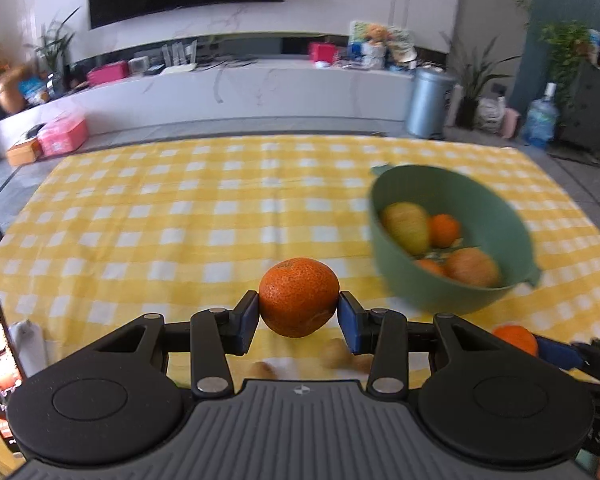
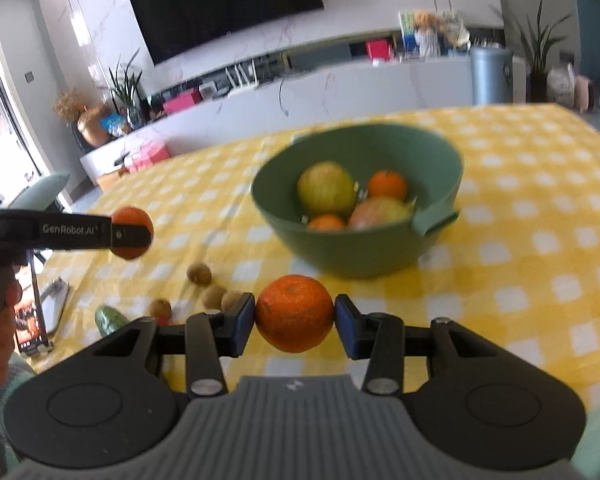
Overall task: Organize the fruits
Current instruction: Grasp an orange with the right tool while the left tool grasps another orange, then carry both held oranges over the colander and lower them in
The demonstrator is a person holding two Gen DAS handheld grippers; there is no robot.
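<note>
The left gripper (image 1: 299, 316) squeezes one orange (image 1: 299, 297), up in the air left of the green bowl (image 1: 396, 280). The right gripper (image 2: 295, 318) squeezes another orange (image 2: 294, 313) just in front of the bowl. Both could bump together over the bowl, or an orange could slip and roll.

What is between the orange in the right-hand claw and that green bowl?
Nothing visible. The right gripper holds its orange just short of the green bowl, with only bare yellow checked cloth between. The small brown fruits lie off to the left, outside that path.
</note>
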